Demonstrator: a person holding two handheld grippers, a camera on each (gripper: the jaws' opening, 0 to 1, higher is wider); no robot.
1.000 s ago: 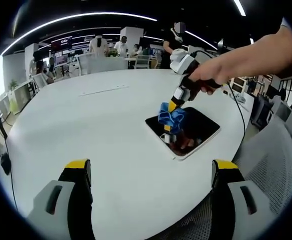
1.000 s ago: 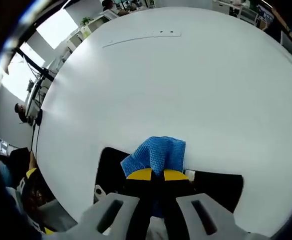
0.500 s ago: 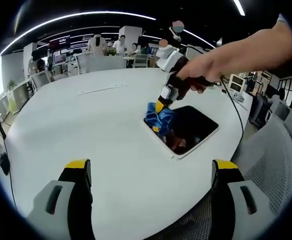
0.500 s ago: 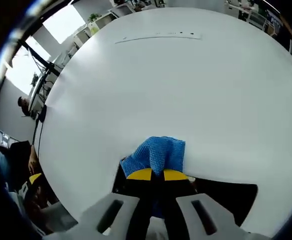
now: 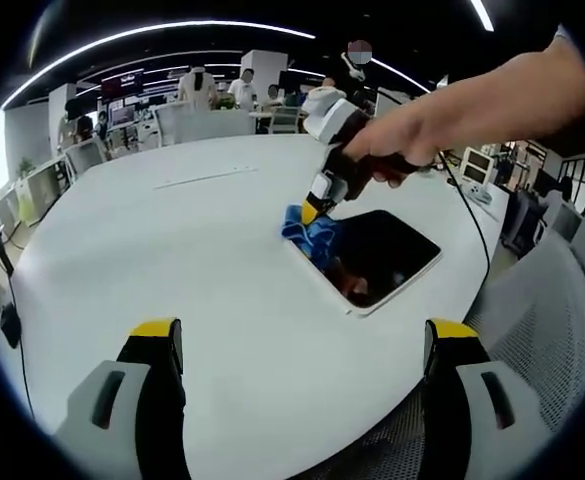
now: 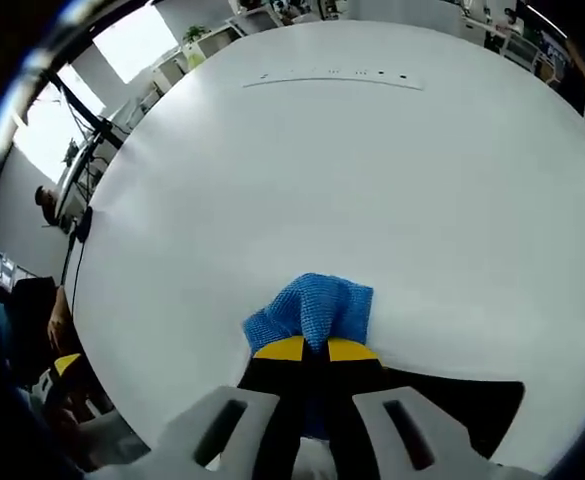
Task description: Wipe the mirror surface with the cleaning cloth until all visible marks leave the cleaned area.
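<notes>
desk: large white round desk (image 5: 172,260), open office behind it.
mirror: dark rectangular mirror (image 5: 387,255) with a pale frame, lying flat on the desk toward its near right edge in the left gripper view; in the right gripper view a dark strip of it (image 6: 452,400) sits just behind the jaws.
cloth: blue cleaning cloth (image 5: 310,232), bunched, at the mirror's far-left corner, partly on the frame and partly over the white desk; in the right gripper view it (image 6: 312,312) bulges forward past the yellow jaw tips onto the desk.
right hand-held gripper: (image 6: 317,350) jaws together, clamped on the cloth; seen from the left gripper view (image 5: 312,210) angled down at the mirror corner, gripped by a person's hand (image 5: 402,145).
left hand-held gripper: (image 5: 302,345) jaws wide apart, holding nothing, above the desk's near edge, well apart from the mirror.
right edge: grey mesh chair (image 5: 552,330) beside the desk.
</notes>
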